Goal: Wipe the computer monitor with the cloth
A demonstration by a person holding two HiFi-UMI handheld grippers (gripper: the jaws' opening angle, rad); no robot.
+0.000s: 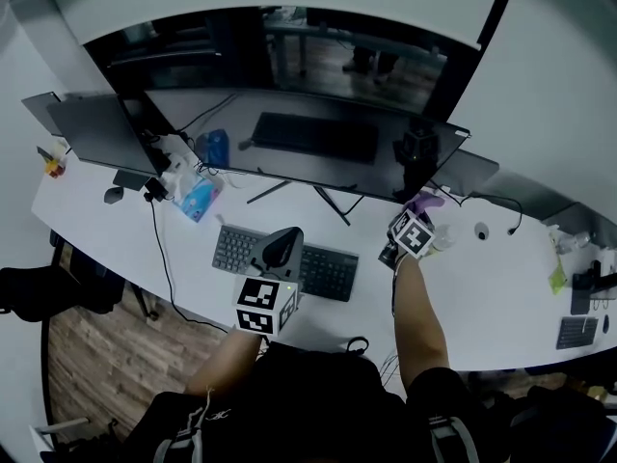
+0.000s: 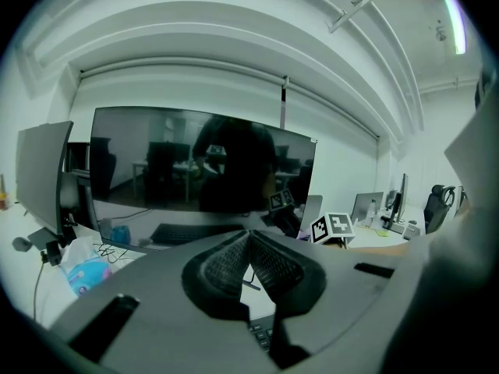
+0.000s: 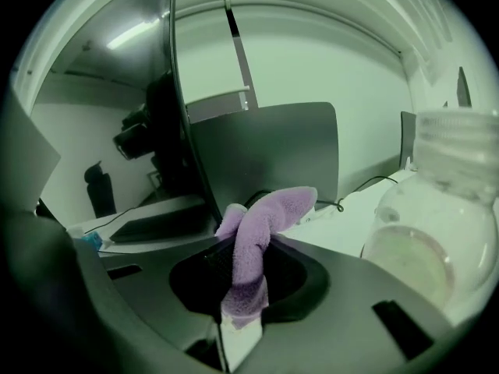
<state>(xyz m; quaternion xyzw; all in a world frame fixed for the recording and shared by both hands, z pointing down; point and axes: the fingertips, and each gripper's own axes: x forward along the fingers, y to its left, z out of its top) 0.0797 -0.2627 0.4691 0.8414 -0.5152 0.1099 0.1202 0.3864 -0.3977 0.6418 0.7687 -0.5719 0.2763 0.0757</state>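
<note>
Across the worktop stands the monitor. Your right gripper clamps the cloth, likely soft and limp; left gripper is closed, empty.

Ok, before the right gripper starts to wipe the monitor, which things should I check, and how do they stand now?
1. Cloth clamped in right gripper: ok.
2. Cloth sticks out past the jaws: ok.
3. Cloth touching monitor: cannot tell; it sits near the screen's right edge.
4. Left gripper shut, empty, away from screen: ok.
5. Bottle close beside right gripper: not ok, could be knocked.
</note>
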